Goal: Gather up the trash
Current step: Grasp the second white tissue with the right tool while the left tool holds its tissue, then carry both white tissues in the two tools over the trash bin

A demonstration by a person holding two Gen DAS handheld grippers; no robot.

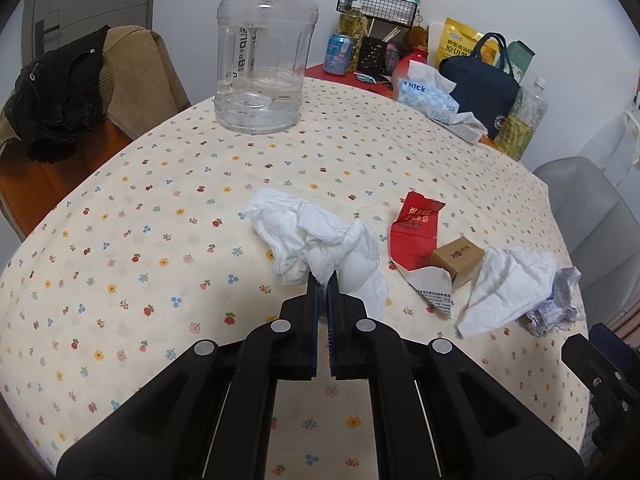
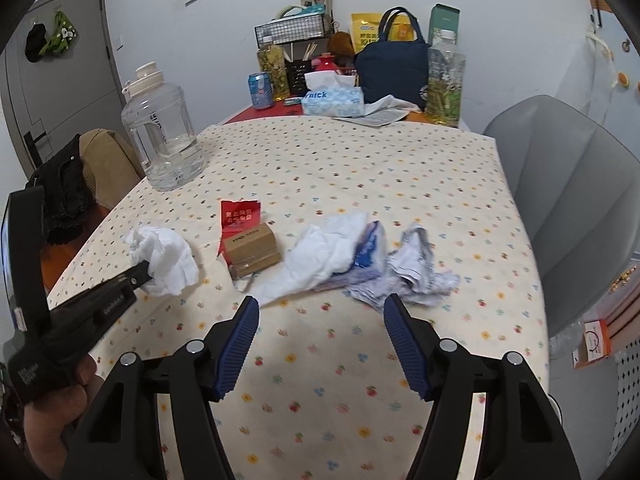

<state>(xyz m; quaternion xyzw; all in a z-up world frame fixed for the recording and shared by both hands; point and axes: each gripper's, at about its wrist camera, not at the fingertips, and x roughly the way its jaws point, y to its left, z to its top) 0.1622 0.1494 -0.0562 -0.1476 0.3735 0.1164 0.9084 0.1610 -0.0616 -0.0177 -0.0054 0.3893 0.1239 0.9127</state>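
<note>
Left gripper pinching tissue, jug seemingly part-filled

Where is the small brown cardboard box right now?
The small brown cardboard box sits on the floral tablecloth, resting on the torn red packet, between the tissue held by the left gripper and the loose white tissue ahead of the right gripper.

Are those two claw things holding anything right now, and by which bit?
The left gripper pinches the crumpled white tissue by its near edge. The right gripper is open, holding nothing.
</note>
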